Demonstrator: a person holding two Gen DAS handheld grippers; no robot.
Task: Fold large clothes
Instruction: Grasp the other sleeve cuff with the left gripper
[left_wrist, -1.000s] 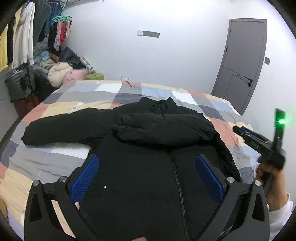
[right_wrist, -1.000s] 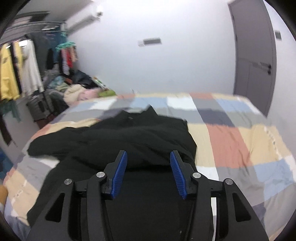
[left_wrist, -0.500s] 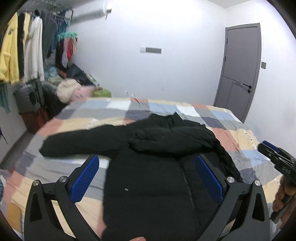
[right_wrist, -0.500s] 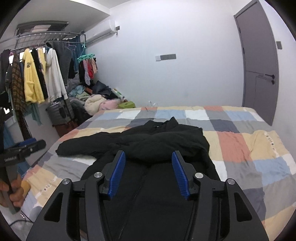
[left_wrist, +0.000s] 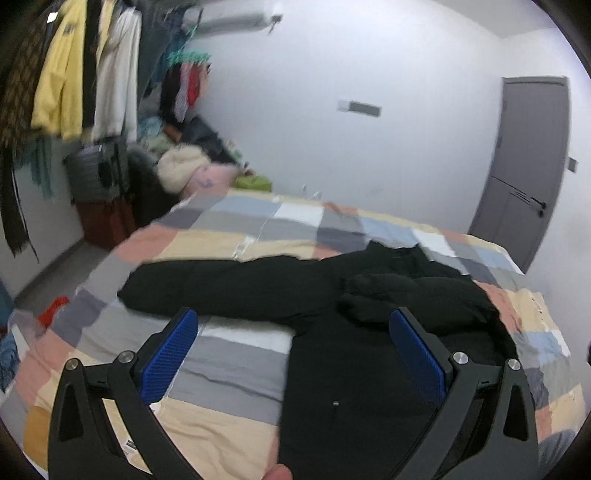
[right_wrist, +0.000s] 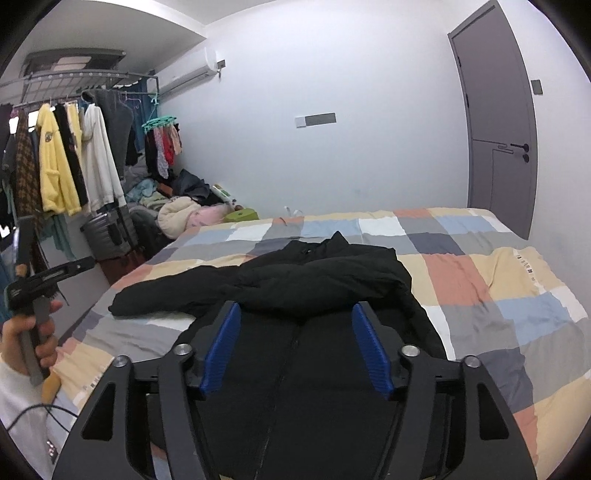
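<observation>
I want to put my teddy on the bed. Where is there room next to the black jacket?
The checked blanket is bare between the jacket and the side nearest the door, and behind the collar toward the wall. The outstretched sleeve takes up the other side. The clothes pile beyond that corner is crowded.

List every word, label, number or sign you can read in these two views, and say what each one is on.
None can be read.
Bedspread: a short line of dark print on a cream patch, too small to read.
Left gripper: a pale marking on its black body, blurred.
Yellow hoodie: a round chest badge, no letters legible.
Black jacket: no visible label.
</observation>
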